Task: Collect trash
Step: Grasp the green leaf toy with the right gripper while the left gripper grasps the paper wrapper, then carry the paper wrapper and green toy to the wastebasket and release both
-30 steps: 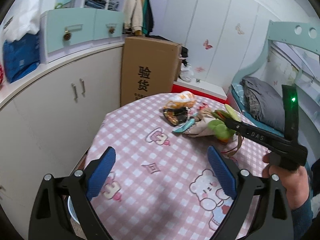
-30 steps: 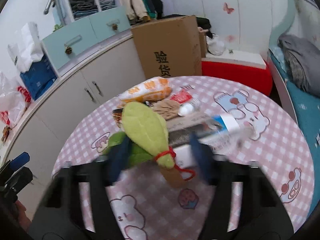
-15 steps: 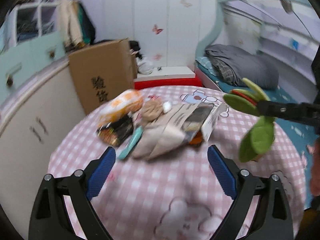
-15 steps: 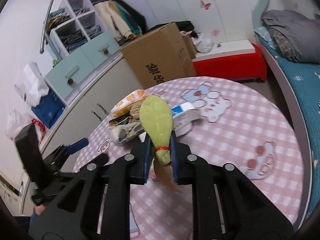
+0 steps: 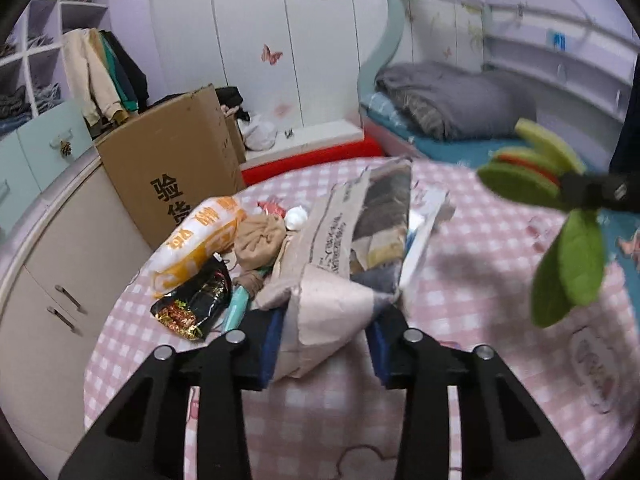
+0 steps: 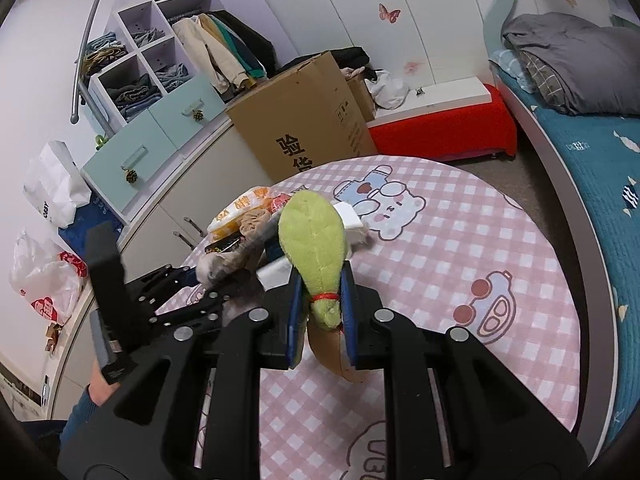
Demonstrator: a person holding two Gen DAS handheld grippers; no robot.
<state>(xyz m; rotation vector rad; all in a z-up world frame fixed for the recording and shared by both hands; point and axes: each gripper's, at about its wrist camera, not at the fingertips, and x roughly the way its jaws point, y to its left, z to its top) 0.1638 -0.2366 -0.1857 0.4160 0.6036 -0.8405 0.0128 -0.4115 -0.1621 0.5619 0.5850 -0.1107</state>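
A heap of trash lies on the round pink checked table [image 5: 460,300]: a beige paper bag [image 5: 332,280], an orange snack bag [image 5: 200,236], a black foil wrapper [image 5: 194,304], a tan crumpled wad [image 5: 260,240] and a white carton [image 5: 424,236]. My left gripper [image 5: 324,344] is shut on the paper bag's near end. My right gripper [image 6: 322,320] is shut on a green felt leaf bundle [image 6: 314,240] tied with red string, held above the table; the bundle also shows at the right of the left wrist view [image 5: 560,224].
A cardboard box [image 5: 176,176] stands behind the table beside white cabinets [image 5: 60,272]. A bed with grey bedding [image 5: 448,96] lies to the right, a red platform [image 6: 440,132] behind. White plastic bags [image 6: 44,276] sit at far left.
My left gripper moved in on the trash heap and shut on the paper bag. My right gripper, shut on the leaf bundle, lifted it up and away to the right.
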